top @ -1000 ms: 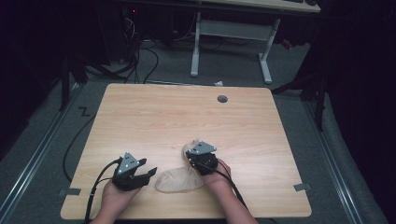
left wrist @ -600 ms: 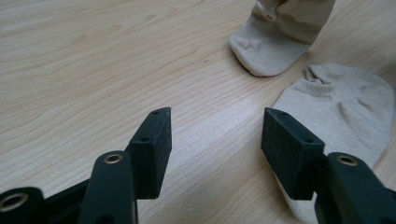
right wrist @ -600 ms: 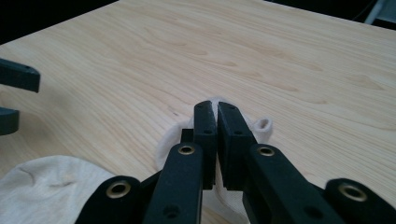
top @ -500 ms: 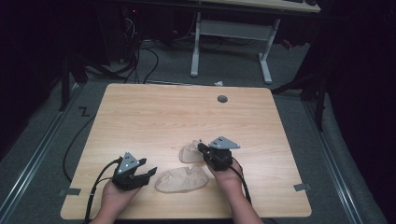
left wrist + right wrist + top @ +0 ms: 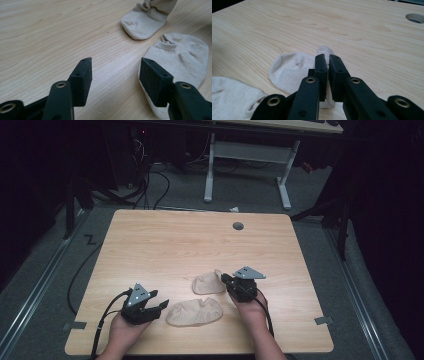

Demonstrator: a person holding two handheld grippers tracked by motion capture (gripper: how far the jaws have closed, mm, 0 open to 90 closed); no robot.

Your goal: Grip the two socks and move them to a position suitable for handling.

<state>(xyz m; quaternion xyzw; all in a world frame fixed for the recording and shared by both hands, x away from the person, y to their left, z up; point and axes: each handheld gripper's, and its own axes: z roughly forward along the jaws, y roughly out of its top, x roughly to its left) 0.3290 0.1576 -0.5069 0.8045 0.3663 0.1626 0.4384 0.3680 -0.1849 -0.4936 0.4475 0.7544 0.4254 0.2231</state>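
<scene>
Two beige ankle socks lie on the wooden table [image 5: 175, 240]. The nearer sock [image 5: 195, 312] lies flat, close to the front edge. Just behind it lies the other sock [image 5: 207, 284], and my right gripper [image 5: 224, 279] is shut on its cuff. In the right gripper view, my right gripper [image 5: 327, 58] pinches a fold of that sock [image 5: 292, 67] between its jaws. My left gripper [image 5: 162, 306] rests open, left of the nearer sock. The left gripper view has my left gripper [image 5: 115, 65] with bare wood between its jaws and the nearer sock [image 5: 180, 57] beside the right jaw.
A round cable hole [image 5: 238, 226] sits near the table's far edge. Behind the table stands a white desk frame [image 5: 245, 155], with cables on the dark floor [image 5: 150, 180]. Pieces of tape mark the table's front corners [image 5: 320, 321].
My right gripper has moved right and pulled its sock off the nearer sock; the two now lie apart. The left gripper has stayed put.
</scene>
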